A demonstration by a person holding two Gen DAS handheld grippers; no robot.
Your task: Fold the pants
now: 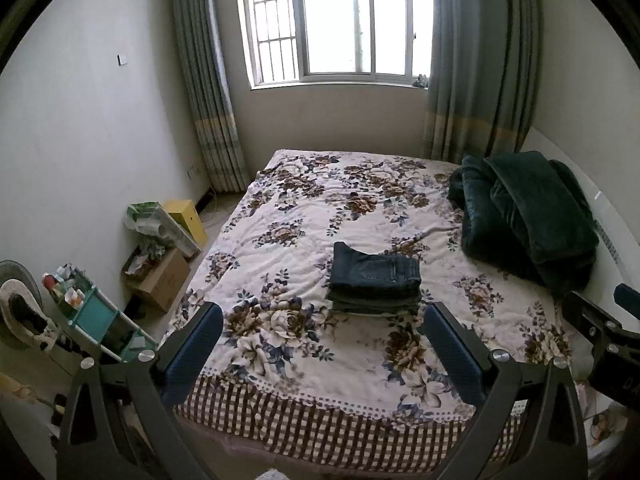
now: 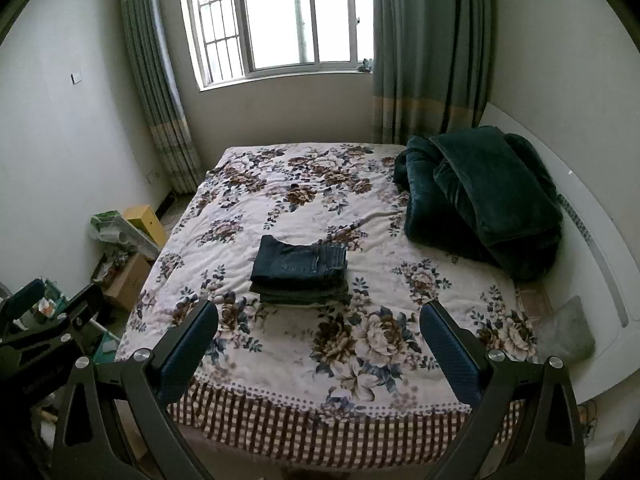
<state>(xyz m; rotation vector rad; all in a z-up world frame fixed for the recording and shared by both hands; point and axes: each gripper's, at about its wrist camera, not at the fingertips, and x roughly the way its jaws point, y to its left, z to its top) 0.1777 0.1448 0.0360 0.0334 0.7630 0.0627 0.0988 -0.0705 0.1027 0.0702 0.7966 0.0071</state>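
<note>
A neat stack of folded dark blue jeans (image 1: pixel 374 280) lies in the middle of the floral bedspread (image 1: pixel 304 208); it also shows in the right wrist view (image 2: pixel 301 270). My left gripper (image 1: pixel 323 322) is open and empty, held above the bed's near edge, short of the stack. My right gripper (image 2: pixel 319 320) is open and empty too, at about the same distance from the stack. The right gripper's body shows at the right edge of the left wrist view (image 1: pixel 600 332). The left gripper's body shows at the left edge of the right wrist view (image 2: pixel 52 320).
A dark green folded blanket (image 1: pixel 528 216) sits at the bed's far right by the white headboard (image 2: pixel 592 248). Cardboard boxes (image 1: pixel 160 280), a yellow box (image 1: pixel 186 216) and a teal shelf (image 1: pixel 100 316) stand on the floor left of the bed. A curtained window (image 1: pixel 340 24) is behind.
</note>
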